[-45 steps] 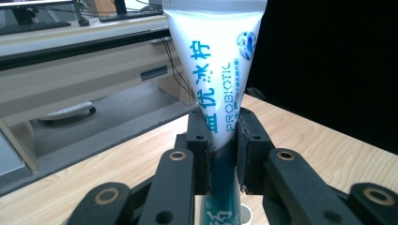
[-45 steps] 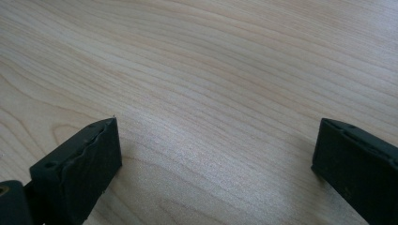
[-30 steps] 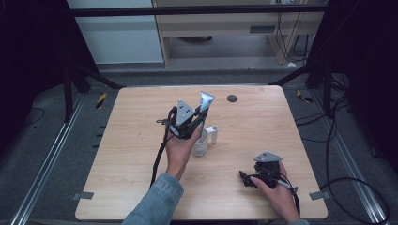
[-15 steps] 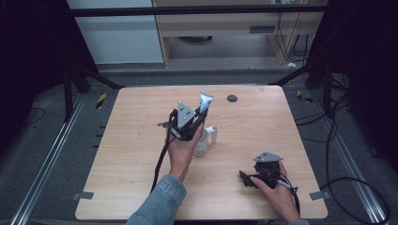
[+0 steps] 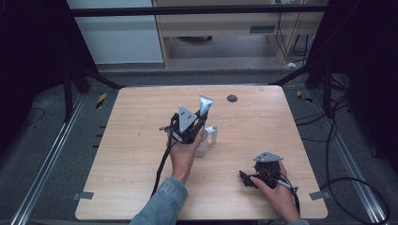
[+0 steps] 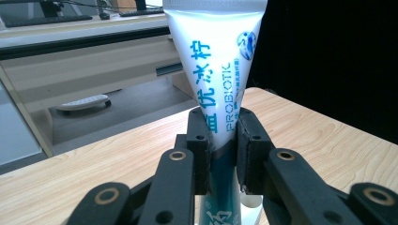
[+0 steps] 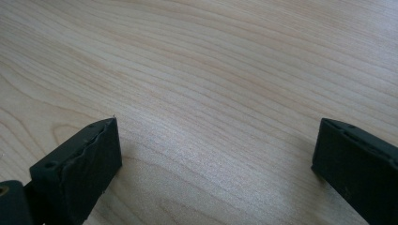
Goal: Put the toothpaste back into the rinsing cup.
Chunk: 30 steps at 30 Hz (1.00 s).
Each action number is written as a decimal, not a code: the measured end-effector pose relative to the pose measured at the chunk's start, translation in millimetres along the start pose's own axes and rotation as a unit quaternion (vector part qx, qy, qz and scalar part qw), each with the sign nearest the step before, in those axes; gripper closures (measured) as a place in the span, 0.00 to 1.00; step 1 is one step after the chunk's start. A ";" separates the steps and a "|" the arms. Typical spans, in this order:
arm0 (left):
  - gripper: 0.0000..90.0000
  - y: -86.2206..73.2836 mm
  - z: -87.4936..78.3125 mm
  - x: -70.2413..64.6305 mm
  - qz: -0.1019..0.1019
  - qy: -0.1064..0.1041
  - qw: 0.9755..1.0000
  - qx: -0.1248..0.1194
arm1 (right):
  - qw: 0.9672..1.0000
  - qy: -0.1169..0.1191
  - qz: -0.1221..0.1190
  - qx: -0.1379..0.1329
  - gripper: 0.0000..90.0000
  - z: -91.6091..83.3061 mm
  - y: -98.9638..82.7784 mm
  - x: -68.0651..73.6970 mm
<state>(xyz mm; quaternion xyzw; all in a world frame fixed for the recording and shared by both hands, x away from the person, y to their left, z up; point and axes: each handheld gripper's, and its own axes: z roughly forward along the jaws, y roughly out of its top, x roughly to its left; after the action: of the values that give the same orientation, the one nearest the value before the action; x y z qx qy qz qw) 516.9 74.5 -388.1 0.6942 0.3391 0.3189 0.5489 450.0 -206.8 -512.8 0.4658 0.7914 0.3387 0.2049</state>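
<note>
While the left gripper (image 5: 199,123) is held above the middle of the wooden table (image 5: 131,140), its two black jaws are clamped on a white toothpaste tube (image 6: 213,70) printed with blue and teal lettering. The tube stands nearly upright with its flat crimped end up, and its lower end goes down into a white cup (image 5: 202,144) that stands on the table just below the gripper. From the left gripper view, the cup's white rim (image 6: 251,202) shows beneath the jaws around the tube's dark teal lower part. What else the cup holds cannot be told. A small white handle-like piece (image 5: 212,133) sticks out at the cup's side toward the table's right edge. The right gripper (image 5: 244,178) rests low over the table near its front right corner, well apart from the cup, its jaws spread wide with bare wood between them. A small dark round mark (image 5: 232,98) lies near the table's far edge.
</note>
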 end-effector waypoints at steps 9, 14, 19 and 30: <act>0.86 -6.3 1.8 -0.9 -0.001 0.002 1.000 0.002 | 1.000 0.000 0.000 0.000 0.02 0.0 0.0 0.0; 0.86 -10.4 2.3 -0.3 -0.002 0.002 1.000 0.003 | 1.000 0.000 0.000 0.000 0.02 0.0 0.0 0.0; 0.86 -13.8 2.7 -0.3 -0.003 0.003 1.000 0.005 | 1.000 0.000 0.000 0.000 0.02 0.0 0.0 0.0; 0.86 -20.5 4.0 0.1 -0.004 0.001 1.000 0.010 | 1.000 0.000 0.000 0.000 0.02 0.0 0.0 0.1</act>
<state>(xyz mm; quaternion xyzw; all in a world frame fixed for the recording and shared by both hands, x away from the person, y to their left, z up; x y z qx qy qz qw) 517.8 75.8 -409.0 0.6977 0.3456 0.3144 0.5431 450.0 -206.7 -512.8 0.4659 0.7912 0.3391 0.2046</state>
